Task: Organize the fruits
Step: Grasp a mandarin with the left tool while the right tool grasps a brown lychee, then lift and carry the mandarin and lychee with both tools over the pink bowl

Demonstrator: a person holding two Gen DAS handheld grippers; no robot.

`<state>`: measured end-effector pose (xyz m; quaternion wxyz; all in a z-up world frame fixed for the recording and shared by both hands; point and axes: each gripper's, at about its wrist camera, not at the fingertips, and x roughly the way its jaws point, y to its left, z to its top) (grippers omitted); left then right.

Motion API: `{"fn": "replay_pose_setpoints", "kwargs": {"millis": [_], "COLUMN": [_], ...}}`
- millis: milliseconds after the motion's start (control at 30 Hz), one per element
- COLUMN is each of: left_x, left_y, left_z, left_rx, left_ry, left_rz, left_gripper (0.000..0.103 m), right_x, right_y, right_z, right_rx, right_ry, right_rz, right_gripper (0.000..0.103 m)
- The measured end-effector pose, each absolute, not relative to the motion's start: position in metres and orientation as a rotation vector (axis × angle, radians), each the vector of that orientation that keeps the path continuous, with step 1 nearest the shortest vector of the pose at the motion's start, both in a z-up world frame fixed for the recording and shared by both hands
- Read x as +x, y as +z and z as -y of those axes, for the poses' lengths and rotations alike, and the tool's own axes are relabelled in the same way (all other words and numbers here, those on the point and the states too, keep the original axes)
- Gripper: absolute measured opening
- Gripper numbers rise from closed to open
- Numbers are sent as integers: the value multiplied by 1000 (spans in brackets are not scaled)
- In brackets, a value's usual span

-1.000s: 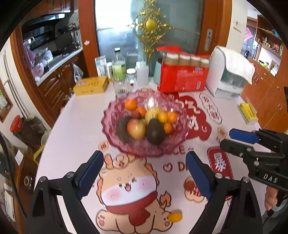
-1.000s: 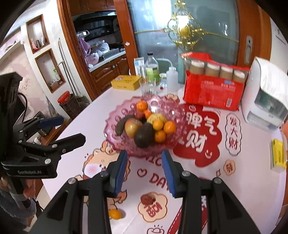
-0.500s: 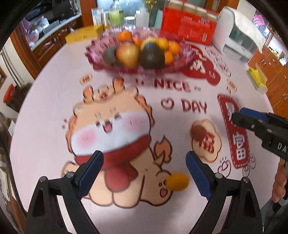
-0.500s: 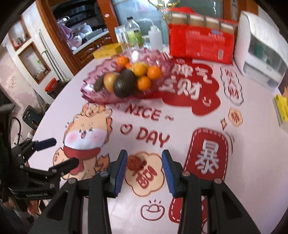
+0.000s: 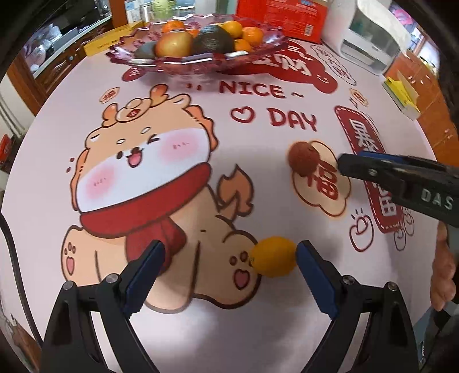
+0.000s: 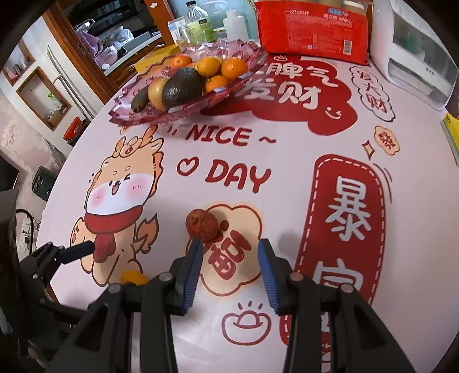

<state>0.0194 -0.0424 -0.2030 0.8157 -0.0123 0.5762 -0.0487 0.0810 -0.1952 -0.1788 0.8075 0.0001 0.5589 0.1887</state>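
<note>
A small yellow-orange fruit lies on the printed tablecloth between the fingers of my left gripper, close to the right pad and not touched. That gripper stands wide open, low over the table. A rough red-brown fruit lies just ahead of the left fingertip of my right gripper, whose jaws are narrowly apart with nothing between them. The same red-brown fruit shows in the left wrist view beside the right gripper. The pink glass bowl at the back holds oranges, an avocado and an apple.
Behind the bowl stand a red package, bottles and a white appliance. A yellow box lies at the table's right edge, another yellow box at the back left. A person's hand holds the right gripper.
Both grippers have come down toward the table and tipped downward. The yellow-orange fruit now lies between the left fingers, and the red-brown fruit is just ahead of the right fingers. Neither jaw gap changed.
</note>
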Motion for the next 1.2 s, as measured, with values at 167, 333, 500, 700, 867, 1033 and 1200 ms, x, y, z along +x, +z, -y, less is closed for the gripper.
{"fn": "replay_pose_setpoints", "kwargs": {"millis": [167, 333, 500, 700, 867, 1033, 1200], "left_x": [15, 12, 8, 5, 8, 21, 36], "left_y": [-203, -205, -209, -206, -205, -204, -205], "left_z": [49, 51, 53, 58, 51, 26, 5], "left_rx": [-19, -54, -105, -133, -147, -185, -206], "left_ry": [-148, -188, -244, -312, -286, -192, -123], "left_rz": [-1217, -1225, -1231, -1221, -1209, -1189, -1176], "left_gripper": [82, 74, 57, 30, 28, 28, 28], "right_x": [82, 86, 90, 96, 98, 100, 101], "right_y": [-186, -190, -193, -199, -204, -205, -206], "right_z": [188, 179, 167, 154, 148, 148, 144], "right_rx": [-2, -8, -37, -68, -80, -74, -97], "right_ry": [416, 430, 440, 454, 457, 459, 458], "right_rz": [-1206, -1210, -1194, -1192, -1196, -1191, -1180], "right_gripper": [40, 40, 40, 40, 40, 40, 40]}}
